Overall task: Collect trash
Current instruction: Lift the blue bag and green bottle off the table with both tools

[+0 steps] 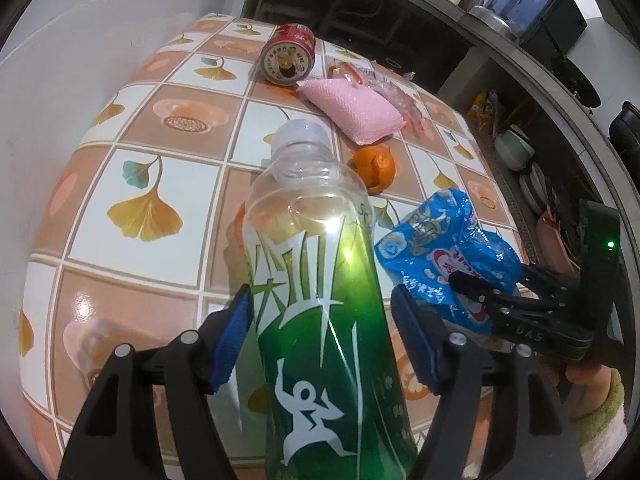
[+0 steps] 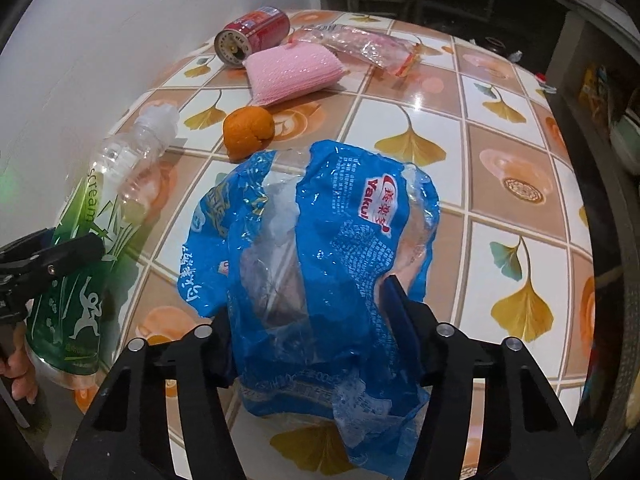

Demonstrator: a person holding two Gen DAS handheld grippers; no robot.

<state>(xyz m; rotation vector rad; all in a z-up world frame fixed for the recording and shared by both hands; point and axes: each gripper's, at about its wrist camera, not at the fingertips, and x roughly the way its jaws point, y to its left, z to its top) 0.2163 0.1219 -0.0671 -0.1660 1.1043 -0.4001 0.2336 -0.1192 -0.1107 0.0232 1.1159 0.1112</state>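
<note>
The green bottle (image 1: 320,320) is being held in the left gripper (image 1: 320,344), the blue wrapper (image 2: 320,264) pinched by the right gripper (image 2: 316,336); next, lifting clear is being called for.

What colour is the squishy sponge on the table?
Pink. The sponge shows best in the right wrist view.

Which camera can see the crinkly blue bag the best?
The right wrist view. There the crumpled blue plastic wrapper fills the middle of the picture, between the right gripper's fingers, with its red label readable. The left wrist view shows only part of it, off to the side behind the green-labelled clear plastic bottle.
</note>
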